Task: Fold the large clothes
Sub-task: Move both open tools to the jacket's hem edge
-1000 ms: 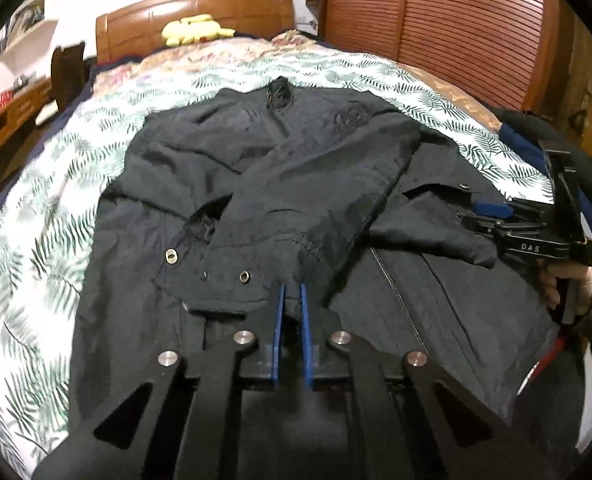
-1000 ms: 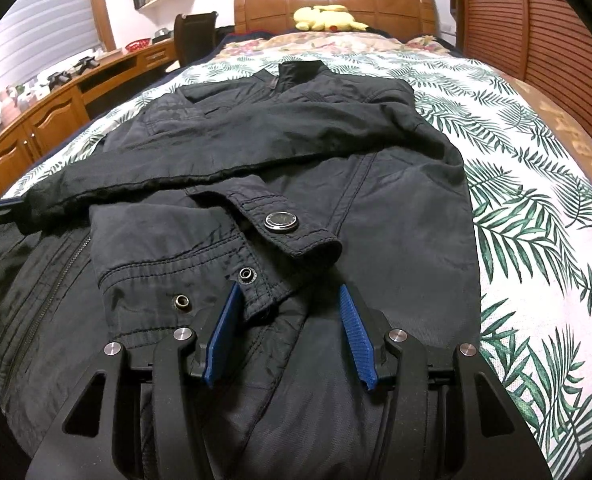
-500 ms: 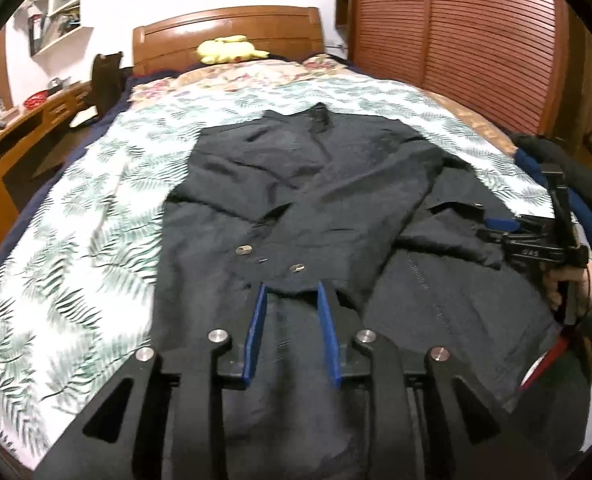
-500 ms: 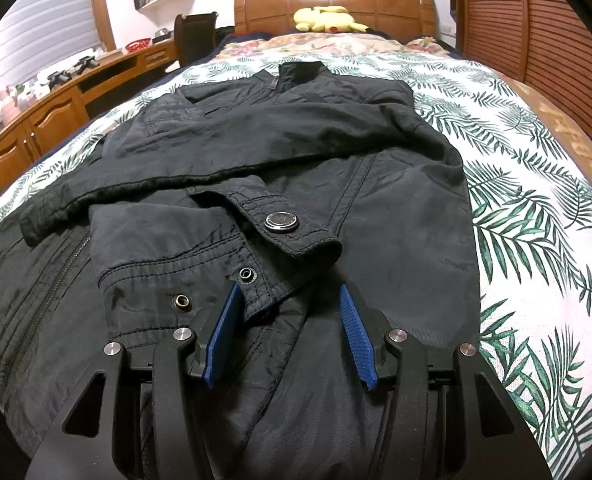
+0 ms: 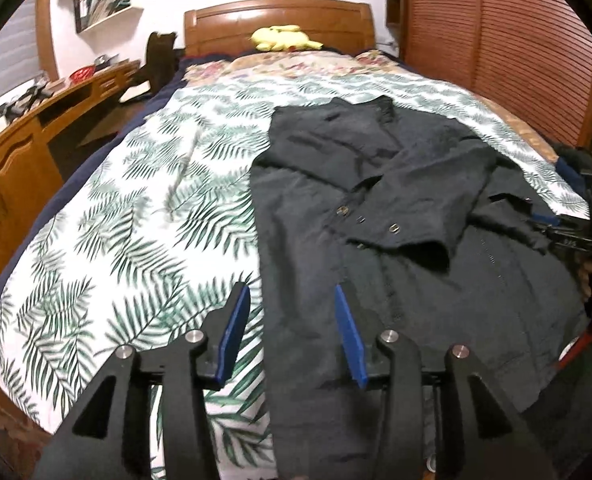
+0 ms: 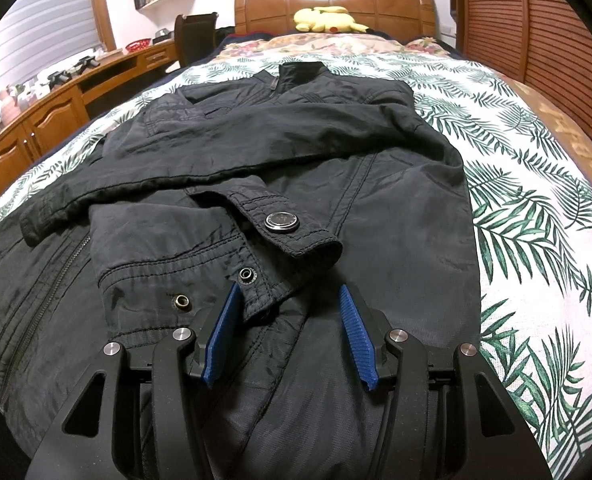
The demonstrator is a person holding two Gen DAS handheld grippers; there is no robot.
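A black jacket (image 5: 396, 216) lies flat on the bed with both sleeves folded across its front. It also fills the right wrist view (image 6: 296, 152). My left gripper (image 5: 292, 300) is open and empty above the jacket's left side edge. My right gripper (image 6: 288, 300) is open and empty, with its left finger over the cuff (image 6: 200, 264) of the folded sleeve. The right gripper also shows in the left wrist view (image 5: 568, 236) at the jacket's right side.
The bed has a fern-print cover (image 5: 144, 220) and a wooden headboard (image 6: 332, 4) with a yellow plush toy (image 6: 328, 18). A wooden desk with cabinets (image 5: 20, 152) runs along the left. Slatted wardrobe doors (image 5: 516, 48) stand on the right, with dark clothes (image 5: 576, 160) beside them.
My left gripper let go of the sleeve cuff, opened wide, and moved left and back to the jacket's side edge. My right gripper has stayed in place and open.
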